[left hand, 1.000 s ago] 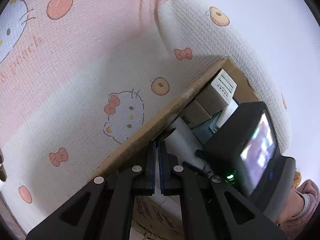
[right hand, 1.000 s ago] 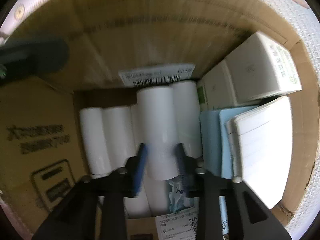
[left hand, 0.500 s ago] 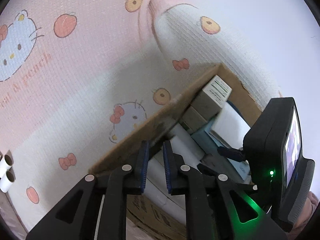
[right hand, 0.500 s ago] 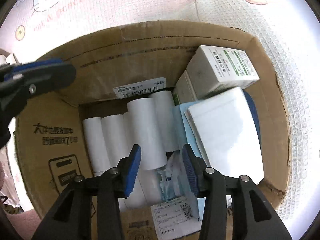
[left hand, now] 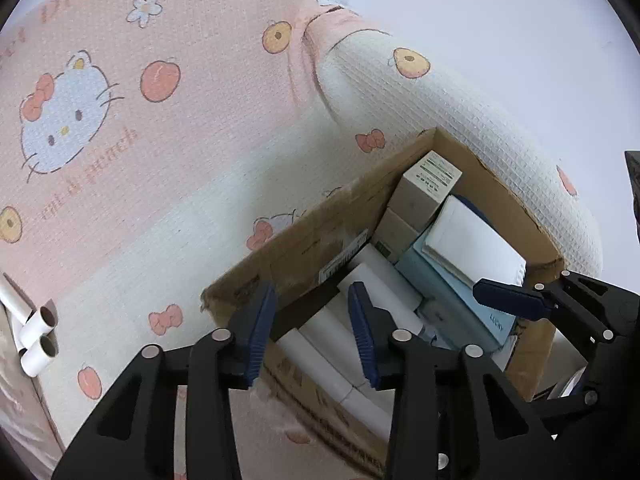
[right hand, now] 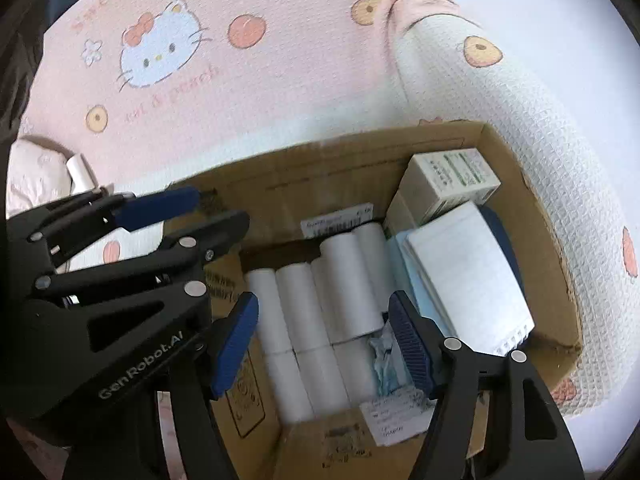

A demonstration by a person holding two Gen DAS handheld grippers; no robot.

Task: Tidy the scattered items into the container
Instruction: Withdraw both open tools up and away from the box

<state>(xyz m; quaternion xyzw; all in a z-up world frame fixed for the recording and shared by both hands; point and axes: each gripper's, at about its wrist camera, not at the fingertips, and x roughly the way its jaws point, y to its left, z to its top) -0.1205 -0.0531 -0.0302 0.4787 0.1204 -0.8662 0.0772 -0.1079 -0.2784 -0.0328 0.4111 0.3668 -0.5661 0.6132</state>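
A cardboard box sits on a pink cartoon-print blanket. It holds several white paper rolls, a white-and-green carton, a white notepad and a light blue box. My right gripper is open and empty above the rolls. My left gripper is open and empty over the box's left wall; it also shows in the right wrist view. A few loose rolls lie on the blanket at the far left.
A rolled white blanket bolster runs behind the box. One loose roll lies beside a pale cushion at the left. A crumpled wrapper and a printed label lie in the box.
My right gripper let go of a white roll in the box, opened and lifted away. My left gripper opened from shut and pulled back upward.
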